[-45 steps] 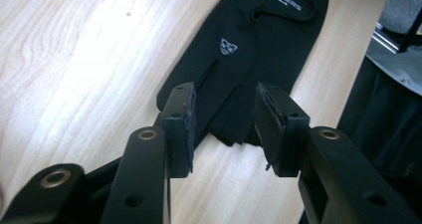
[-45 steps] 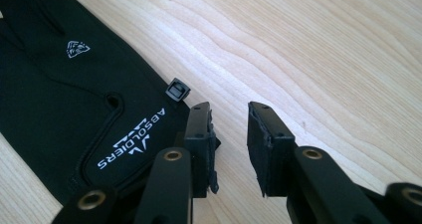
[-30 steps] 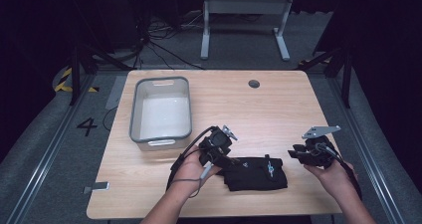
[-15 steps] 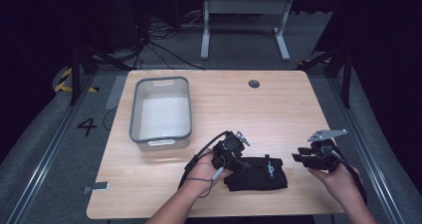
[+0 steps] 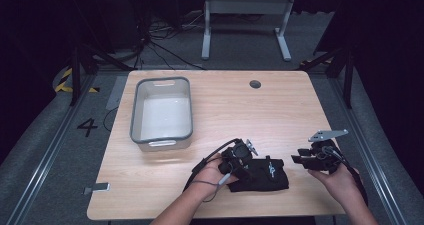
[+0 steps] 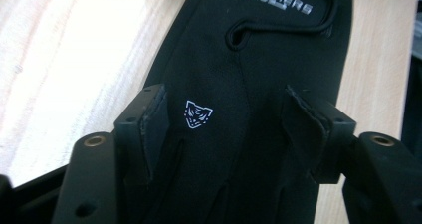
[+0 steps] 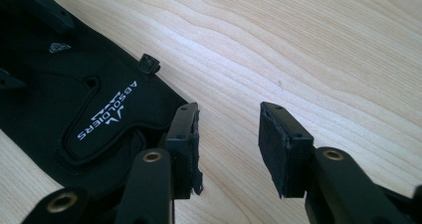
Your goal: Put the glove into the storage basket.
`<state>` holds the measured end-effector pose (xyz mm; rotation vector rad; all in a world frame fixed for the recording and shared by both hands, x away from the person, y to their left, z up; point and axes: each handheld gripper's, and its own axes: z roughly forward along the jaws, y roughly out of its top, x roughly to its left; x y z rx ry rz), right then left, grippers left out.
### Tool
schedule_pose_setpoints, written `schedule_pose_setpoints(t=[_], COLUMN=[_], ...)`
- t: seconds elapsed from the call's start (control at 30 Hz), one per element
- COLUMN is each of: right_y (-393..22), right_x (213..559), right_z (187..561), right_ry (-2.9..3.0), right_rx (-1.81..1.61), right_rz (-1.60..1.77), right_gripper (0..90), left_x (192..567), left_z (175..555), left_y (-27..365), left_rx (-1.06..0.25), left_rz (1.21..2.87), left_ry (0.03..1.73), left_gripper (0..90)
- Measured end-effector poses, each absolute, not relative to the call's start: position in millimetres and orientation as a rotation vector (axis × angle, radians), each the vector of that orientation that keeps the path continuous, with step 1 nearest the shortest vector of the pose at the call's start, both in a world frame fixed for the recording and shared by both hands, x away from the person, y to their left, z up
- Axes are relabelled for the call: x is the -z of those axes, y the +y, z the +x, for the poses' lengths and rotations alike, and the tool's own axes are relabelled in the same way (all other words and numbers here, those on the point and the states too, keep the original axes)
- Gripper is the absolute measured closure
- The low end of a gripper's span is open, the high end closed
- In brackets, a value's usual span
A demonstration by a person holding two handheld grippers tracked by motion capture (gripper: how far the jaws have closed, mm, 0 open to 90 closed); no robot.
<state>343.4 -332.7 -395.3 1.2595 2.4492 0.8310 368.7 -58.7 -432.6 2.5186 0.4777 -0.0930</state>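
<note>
Since a second ago the left gripper (image 5: 248, 161) has slid toward the near edge and sunk onto the black glove (image 5: 265, 175), and its jaws have just been opening: they now stand spread astride the glove's fabric, pads clear of it, as the left gripper view shows. The right gripper (image 5: 300, 160) hovers just beside the glove's right end, its jaws also just opened and spread with nothing but bare wood between them.

The glove (image 6: 259, 74) lies flat near the middle of the tabletop's near edge. It looks light, soft and floppy, so it will probably sag and fold when lifted; a pinch on a bunched ridge of cloth or on the cuff should hold best.

The wooden tabletop (image 5: 280, 115) is smooth and pale, with a grey bin (image 5: 161, 135) toward its left edge. Dark floor and cables lie beyond.
</note>
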Motion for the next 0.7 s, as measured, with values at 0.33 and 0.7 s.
schedule_pose_setpoints(t=[0.33,0.7], right_y=[-333,-336], right_x=[397,396], right_z=[345,345], right_ry=[2.487,2.477], right_rx=[-0.905,-0.935], right_rz=[1.263,1.284], right_gripper=[57.8,57.6], left_x=[440,440], left_z=[361,357], left_y=[-69,-76], left_rx=[0.042,0.007], left_rz=[2.57,2.612], left_ry=[0.405,0.41], left_gripper=[28.0,28.1])
